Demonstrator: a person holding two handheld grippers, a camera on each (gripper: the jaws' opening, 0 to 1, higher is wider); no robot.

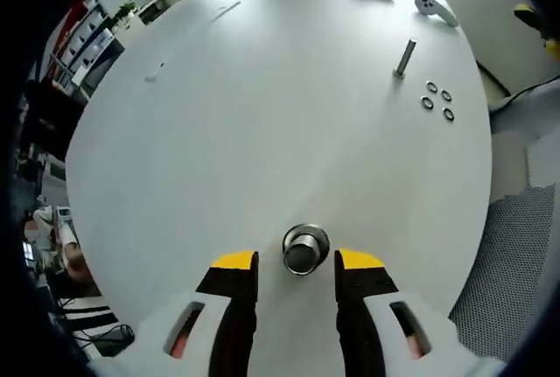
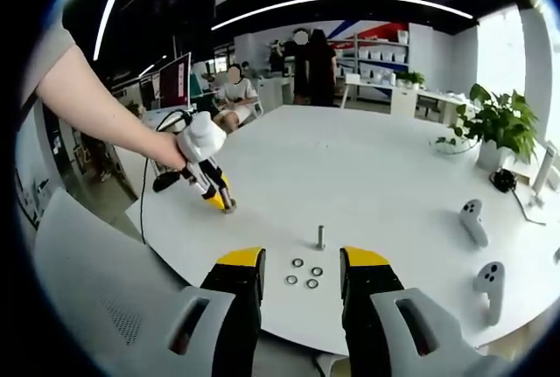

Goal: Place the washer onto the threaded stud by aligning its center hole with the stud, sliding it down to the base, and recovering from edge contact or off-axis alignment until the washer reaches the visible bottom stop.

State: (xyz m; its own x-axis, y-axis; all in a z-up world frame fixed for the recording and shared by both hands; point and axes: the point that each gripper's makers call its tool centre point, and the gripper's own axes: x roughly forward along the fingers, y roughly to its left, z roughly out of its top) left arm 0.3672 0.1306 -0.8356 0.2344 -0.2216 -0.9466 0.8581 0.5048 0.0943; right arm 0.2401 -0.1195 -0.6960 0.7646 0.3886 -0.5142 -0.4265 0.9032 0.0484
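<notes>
In the right gripper view, the 4 washers (image 2: pixel 304 273) are too small to show their holes clearly, and the stud's (image 2: pixel 321 236) threads cannot be made out. The left gripper (image 2: pixel 227 203) hides whatever its tips hold, and the person's arm (image 2: pixel 96 106) is cut off at the edge.

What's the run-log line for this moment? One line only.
left gripper: open, flanking metal cylinder | right gripper: open, empty | four washers: on table beside stud | stud: bare

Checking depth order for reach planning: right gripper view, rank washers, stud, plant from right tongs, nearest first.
1. Washers: four, on the table just ahead of the right tongs.
2. Stud: upright, just behind the washers.
3. Plant: far right table edge.
</notes>
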